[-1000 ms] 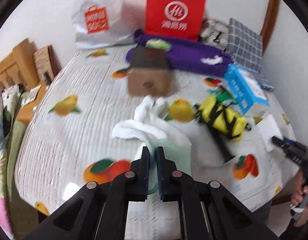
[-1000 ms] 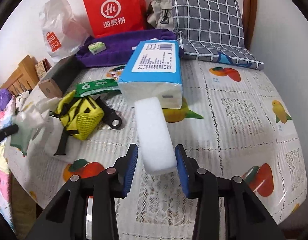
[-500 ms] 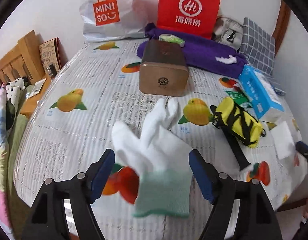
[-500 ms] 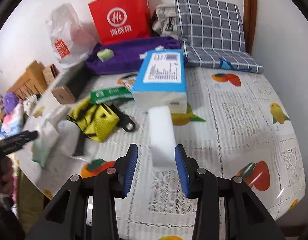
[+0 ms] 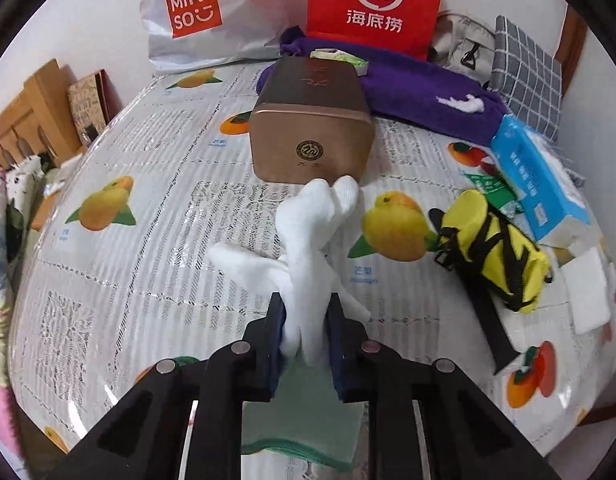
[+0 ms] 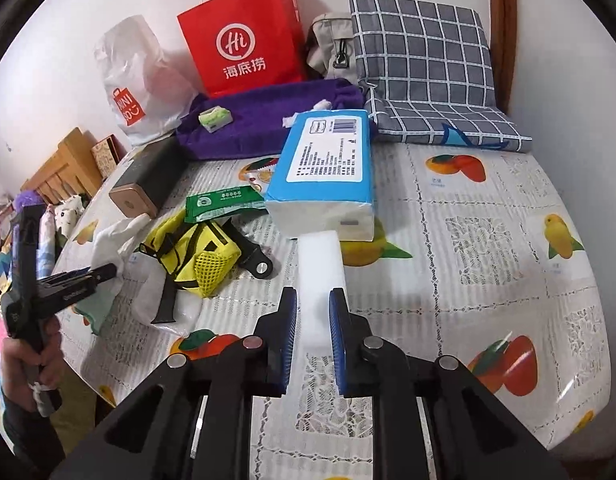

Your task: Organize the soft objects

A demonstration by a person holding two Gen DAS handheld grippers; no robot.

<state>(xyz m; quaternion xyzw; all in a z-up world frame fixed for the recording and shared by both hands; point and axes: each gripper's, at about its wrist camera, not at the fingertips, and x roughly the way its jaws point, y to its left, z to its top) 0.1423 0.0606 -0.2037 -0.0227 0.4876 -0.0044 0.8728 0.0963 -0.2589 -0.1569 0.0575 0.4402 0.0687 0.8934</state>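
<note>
Left tongs [image 5: 305, 316], earlier wide, are closing on the glove [image 5: 308, 248] mid-table.

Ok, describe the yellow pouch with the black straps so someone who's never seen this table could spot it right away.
Start from the big blue tissue pack in the middle of the fruit-print tablecloth. Just to its left, in the right wrist view, past a flat green packet, lies the yellow fabric pouch. It is the only bright yellow thing, crossed by black straps, with a mesh end.
</note>
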